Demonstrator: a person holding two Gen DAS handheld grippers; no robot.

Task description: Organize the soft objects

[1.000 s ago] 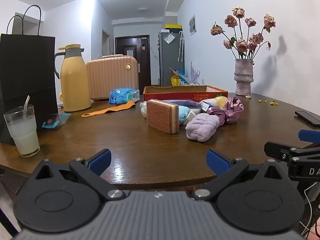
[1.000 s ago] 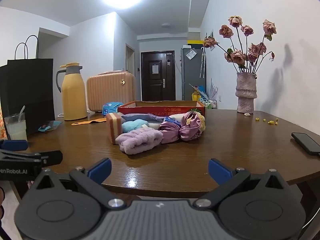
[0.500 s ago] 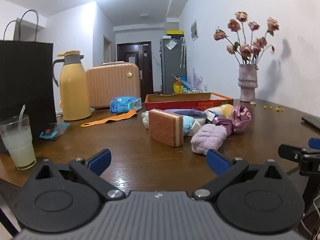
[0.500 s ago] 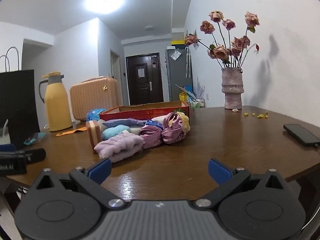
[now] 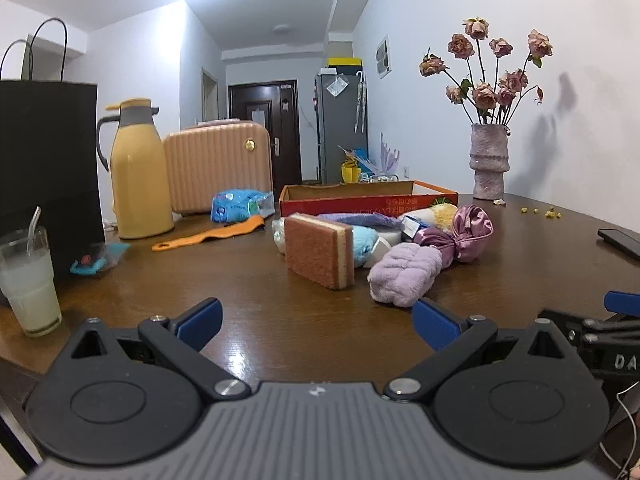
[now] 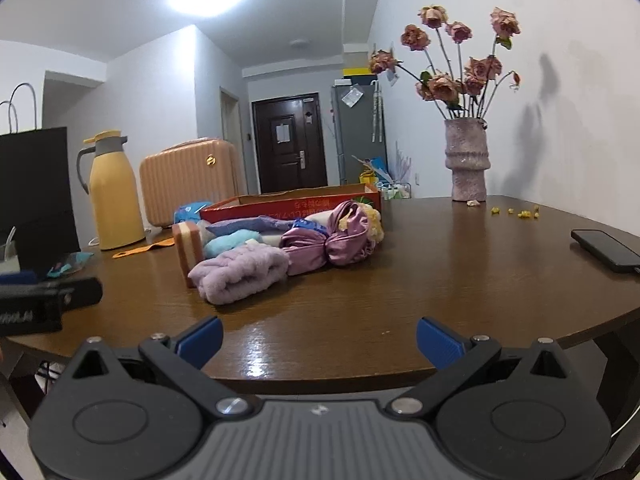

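Observation:
A pile of soft things lies mid-table in front of a shallow red cardboard box [image 5: 368,200] [image 6: 296,205]. It holds an upright brown sponge [image 5: 318,250] [image 6: 187,242], a lilac fluffy roll [image 5: 404,274] [image 6: 240,274], a shiny pink satin bundle [image 5: 466,234] [image 6: 328,240], a light blue plush piece [image 5: 364,242] [image 6: 230,242] and a purple cloth [image 5: 360,220]. My left gripper [image 5: 318,320] is open near the table's front edge, short of the pile. My right gripper [image 6: 318,338] is open too, at the front edge, with nothing between its fingers.
On the left stand a glass of pale drink [image 5: 26,280], a black paper bag [image 5: 44,172], a yellow jug [image 5: 136,172] and a peach case [image 5: 218,170]. An orange strip [image 5: 208,234] and a blue packet [image 5: 236,206] lie behind. A vase [image 6: 468,160] and a phone [image 6: 606,250] sit right.
Both wrist views have shifted slightly and drawn a little nearer the pile. The grippers stay open and no object on the table has moved.

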